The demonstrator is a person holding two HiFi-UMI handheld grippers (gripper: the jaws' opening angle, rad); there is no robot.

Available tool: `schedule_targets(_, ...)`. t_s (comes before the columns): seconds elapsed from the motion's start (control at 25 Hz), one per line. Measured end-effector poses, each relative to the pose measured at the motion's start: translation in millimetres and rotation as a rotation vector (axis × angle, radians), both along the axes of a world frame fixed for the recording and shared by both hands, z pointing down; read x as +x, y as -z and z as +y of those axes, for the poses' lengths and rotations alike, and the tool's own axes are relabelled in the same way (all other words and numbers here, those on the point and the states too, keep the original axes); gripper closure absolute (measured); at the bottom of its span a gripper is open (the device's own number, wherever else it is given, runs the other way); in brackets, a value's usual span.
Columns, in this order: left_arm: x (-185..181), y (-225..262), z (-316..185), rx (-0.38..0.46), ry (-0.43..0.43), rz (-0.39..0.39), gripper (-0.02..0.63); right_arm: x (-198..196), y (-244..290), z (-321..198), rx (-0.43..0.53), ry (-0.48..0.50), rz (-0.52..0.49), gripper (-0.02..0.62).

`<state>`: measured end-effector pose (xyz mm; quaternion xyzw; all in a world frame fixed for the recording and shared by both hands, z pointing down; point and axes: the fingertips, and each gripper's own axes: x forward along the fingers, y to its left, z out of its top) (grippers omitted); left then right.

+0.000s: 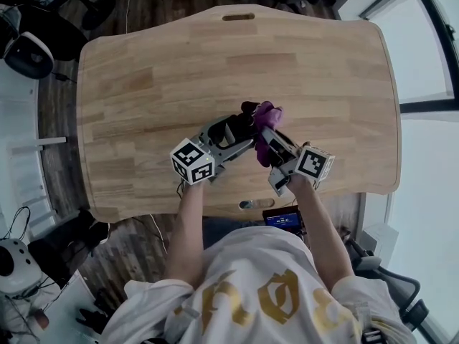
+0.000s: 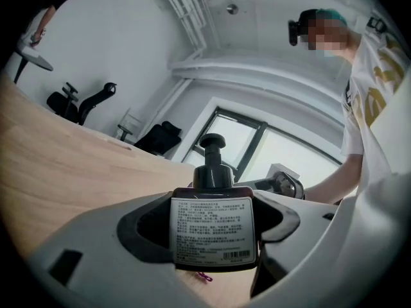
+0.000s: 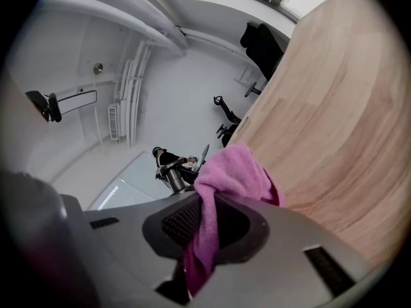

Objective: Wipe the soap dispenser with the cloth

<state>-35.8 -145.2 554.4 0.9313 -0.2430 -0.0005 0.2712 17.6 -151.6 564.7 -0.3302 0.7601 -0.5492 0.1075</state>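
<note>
A dark soap dispenser [image 2: 212, 226] with a black pump top and a white printed label is held above the table. My left gripper [image 2: 212, 236] is shut on its body. In the head view the dispenser [image 1: 244, 120] shows at the tip of the left gripper [image 1: 235, 130]. My right gripper [image 3: 209, 226] is shut on a pink cloth [image 3: 228, 188], which bunches out past the jaws. From above, the cloth [image 1: 266, 115] touches the dispenser's top, with the right gripper [image 1: 271, 138] just behind it.
The wooden table [image 1: 158, 77] lies under both grippers, with a slot [image 1: 238, 17] at its far edge. Windows run along the right side, and office chairs [image 2: 83, 104] stand beyond the table.
</note>
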Motion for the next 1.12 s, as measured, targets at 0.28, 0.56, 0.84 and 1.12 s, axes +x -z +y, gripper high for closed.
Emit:
schedule_targets(0.28, 1.9, -23.9, -10.1, 0.068, -0.04, -0.092, 0.255, -0.5, -23.7, -11.4, -0.016, -0.047, -0.029, 0.551)
schedule_targets(0.56, 3.4, -50.8, -11.7, 0.059, -0.098, -0.19, 0.255, -4.7, -37.4, -17.4, -0.045, -0.03, -0.011, 0.551)
schedule_targets(0.84, 3.0, -61.4, -7.3, 0.093, -0.165, -0.282, 0.255, -6.6, -37.2, -17.8, -0.028, -0.001, 0.0, 0.551)
schedule_targets(1.12, -3.3, -65.2, -4.4, 0.081, -0.18, -0.29, 0.255, 15.3, -20.5, -24.4, 0.02, -0.097, -0.05, 0.551)
